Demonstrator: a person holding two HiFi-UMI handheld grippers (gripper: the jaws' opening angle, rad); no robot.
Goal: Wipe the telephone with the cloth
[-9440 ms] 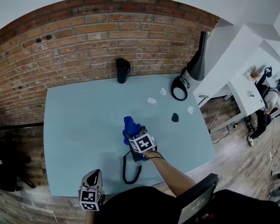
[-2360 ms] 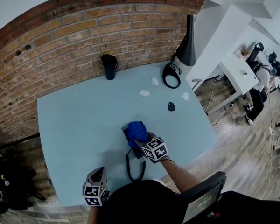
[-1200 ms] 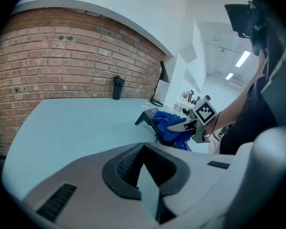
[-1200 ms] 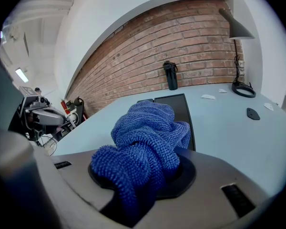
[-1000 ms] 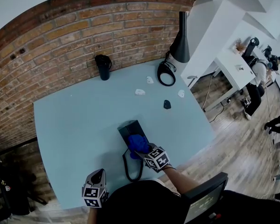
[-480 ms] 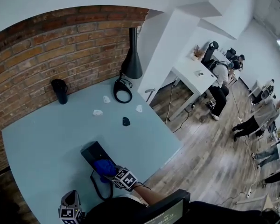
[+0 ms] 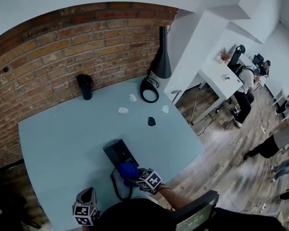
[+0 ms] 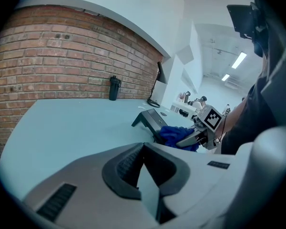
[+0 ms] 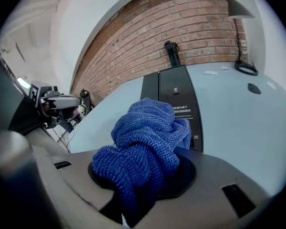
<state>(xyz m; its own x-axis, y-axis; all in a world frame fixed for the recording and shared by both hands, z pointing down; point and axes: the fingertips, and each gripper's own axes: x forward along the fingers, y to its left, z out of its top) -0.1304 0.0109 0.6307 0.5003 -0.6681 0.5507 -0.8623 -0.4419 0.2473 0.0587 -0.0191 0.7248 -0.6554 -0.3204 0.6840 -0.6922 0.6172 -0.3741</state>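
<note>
Clamping the bunched blue cloth between its jaws, the right gripper presses it onto the near end of the black telephone, which lies on the pale blue table. A couple of seconds ago the cloth covered the telephone's far end. The left gripper, jaws together on nothing, hangs by the table's near edge. The black tumbler by the brick wall seems upright, its contents too small to tell

The left tool has a pale grey shell, black ribbed pads and small dark slots. The right tool is the same grey around a round black recess. Each bears a white cube with black square markers. The person wears a dark top and a thin black wristband.
</note>
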